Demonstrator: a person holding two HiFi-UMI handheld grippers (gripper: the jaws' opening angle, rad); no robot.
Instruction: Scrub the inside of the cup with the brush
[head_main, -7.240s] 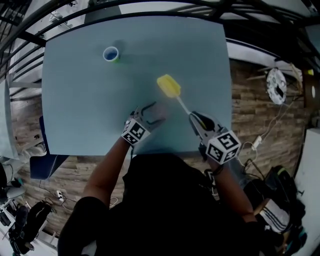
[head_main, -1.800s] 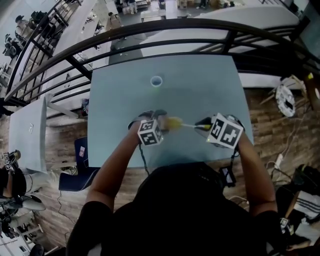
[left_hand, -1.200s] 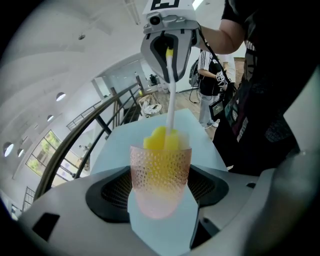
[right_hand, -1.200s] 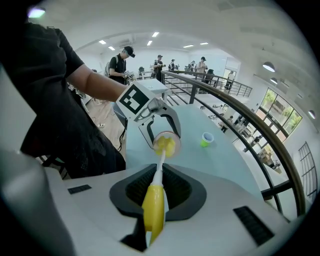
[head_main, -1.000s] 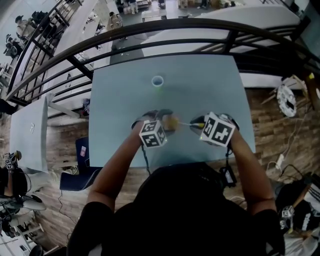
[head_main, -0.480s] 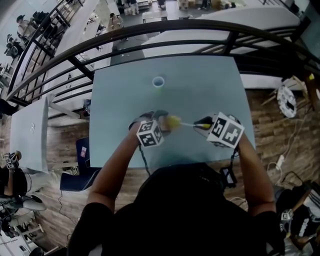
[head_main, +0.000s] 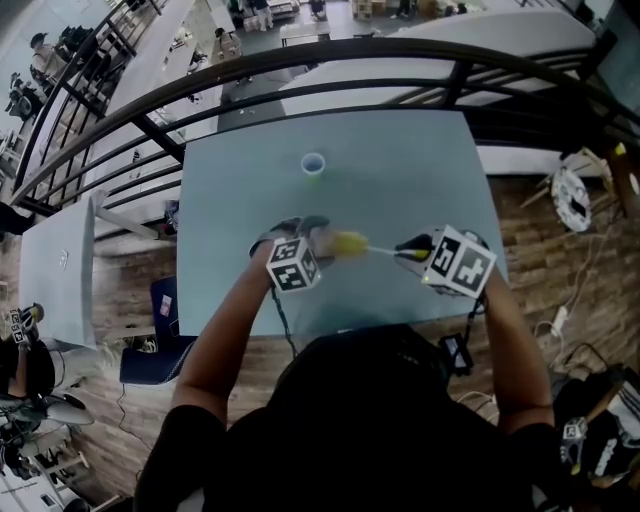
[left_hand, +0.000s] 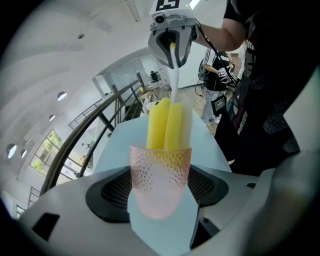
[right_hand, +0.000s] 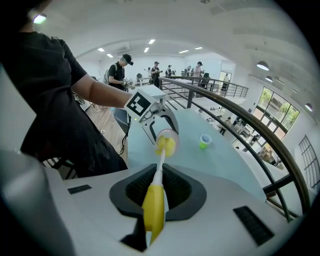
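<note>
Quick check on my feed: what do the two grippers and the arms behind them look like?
The left gripper and right gripper match: pale grey shells, black ribbed pads inside the jaws, and a cube of black-and-white square markers on each. A thin black cable hangs from the left one. The person wears a black short-sleeved shirt; the forearms are uncovered.

the sponge end of the brush is lost to view behind the dimpled wall of the cup held in the left gripper; from overhead that gripper covers most of the cup.
</note>
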